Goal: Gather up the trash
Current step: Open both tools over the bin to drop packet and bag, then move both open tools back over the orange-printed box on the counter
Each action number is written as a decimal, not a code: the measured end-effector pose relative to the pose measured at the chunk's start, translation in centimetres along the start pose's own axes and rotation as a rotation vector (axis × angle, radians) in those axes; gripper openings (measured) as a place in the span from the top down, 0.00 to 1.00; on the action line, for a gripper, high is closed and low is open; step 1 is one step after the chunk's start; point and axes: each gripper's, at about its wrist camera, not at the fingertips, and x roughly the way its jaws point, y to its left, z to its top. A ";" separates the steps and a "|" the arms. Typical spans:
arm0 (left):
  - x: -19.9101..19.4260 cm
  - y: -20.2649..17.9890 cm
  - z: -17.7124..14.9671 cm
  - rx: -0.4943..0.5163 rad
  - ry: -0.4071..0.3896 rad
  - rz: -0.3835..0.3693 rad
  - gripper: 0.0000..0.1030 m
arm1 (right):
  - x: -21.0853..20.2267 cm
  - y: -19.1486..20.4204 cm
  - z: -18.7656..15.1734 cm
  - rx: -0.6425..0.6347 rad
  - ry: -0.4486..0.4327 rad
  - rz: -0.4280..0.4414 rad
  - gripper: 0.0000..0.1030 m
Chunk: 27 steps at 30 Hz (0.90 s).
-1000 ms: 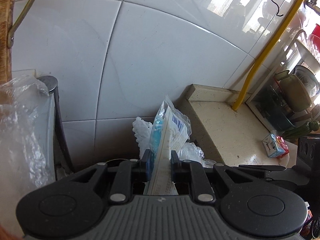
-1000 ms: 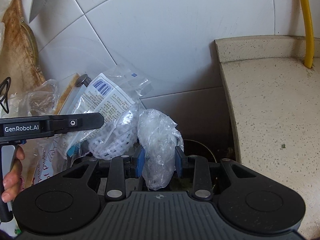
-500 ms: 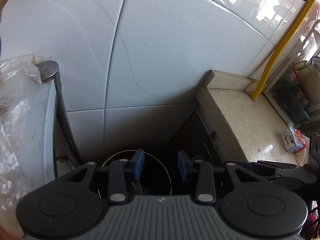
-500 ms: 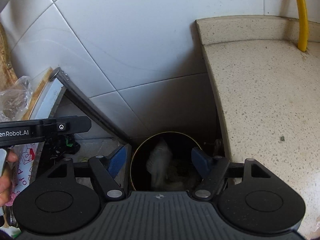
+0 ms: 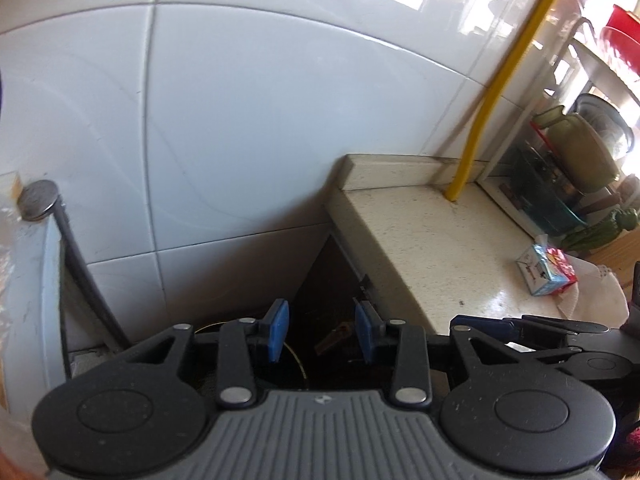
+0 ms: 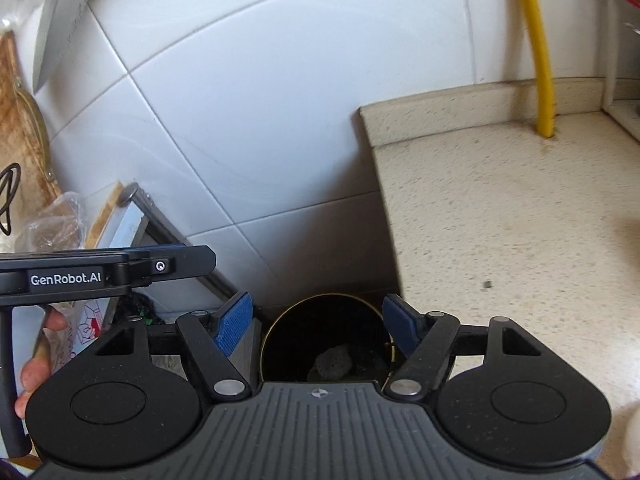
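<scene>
A round dark trash bin (image 6: 280,332) with a gold rim stands in the gap between the tiled wall and the counter. Crumpled clear plastic (image 6: 332,362) lies inside it. My right gripper (image 6: 318,326) hangs above the bin's mouth, open wide, with nothing between its blue pads (image 6: 234,322). My left gripper (image 5: 322,332) is open and empty over the same dark gap, where an arc of the bin's rim (image 5: 298,364) shows. In the right wrist view the left gripper (image 6: 206,260) juts in from the left edge, with a person's hand (image 6: 36,372) on its handle.
A beige speckled counter (image 5: 440,248) runs along the right, with a yellow pipe (image 5: 492,92) at its back corner. A small carton (image 5: 546,270) and a white cloth (image 5: 592,296) lie on it. A knife blade (image 6: 56,20), a wooden board (image 6: 24,128) and a plastic bag (image 6: 52,220) are at the left.
A second ago the left gripper was shut on a printed plastic packet and the right on a crumpled clear bag. Both have opened, the trash has dropped away, and both hands have shifted toward the counter.
</scene>
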 end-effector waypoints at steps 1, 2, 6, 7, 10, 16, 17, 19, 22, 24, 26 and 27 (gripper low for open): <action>0.0 -0.5 0.0 0.009 0.000 -0.009 0.70 | -0.6 -0.3 -0.1 0.012 -0.014 -0.006 0.24; 0.1 -1.1 0.1 0.021 0.003 -0.021 0.70 | -1.4 -0.7 -0.2 0.024 -0.028 -0.012 0.24; 0.5 -3.8 0.1 0.080 0.015 -0.081 0.70 | -4.2 -2.0 -1.0 0.072 -0.092 -0.057 0.24; 0.6 -4.7 0.2 0.097 0.020 -0.098 0.70 | -5.1 -2.5 -1.3 0.084 -0.110 -0.071 0.24; 0.8 -7.2 0.3 0.153 0.026 -0.146 0.70 | -7.5 -3.6 -2.1 0.115 -0.160 -0.112 0.24; 1.4 -12.4 0.1 0.253 0.055 -0.244 0.70 | -12.4 -5.7 -4.3 0.172 -0.256 -0.233 0.23; 1.6 -13.3 -0.1 0.270 0.064 -0.261 0.69 | -13.4 -6.3 -4.8 0.188 -0.272 -0.253 0.22; 2.1 -15.3 -0.5 0.308 0.083 -0.298 0.69 | -15.1 -7.4 -6.0 0.225 -0.304 -0.294 0.20; 2.8 -18.3 -1.5 0.365 0.116 -0.352 0.69 | -17.8 -9.3 -8.0 0.281 -0.345 -0.381 0.19; 3.3 -20.0 -2.2 0.400 0.141 -0.383 0.69 | -19.4 -10.4 -9.4 0.315 -0.362 -0.431 0.18; 3.8 -21.7 -2.9 0.437 0.157 -0.409 0.69 | -21.0 -11.4 -10.8 0.349 -0.375 -0.482 0.16; 4.0 -22.5 -3.3 0.454 0.165 -0.419 0.69 | -21.7 -11.9 -11.4 0.364 -0.377 -0.506 0.16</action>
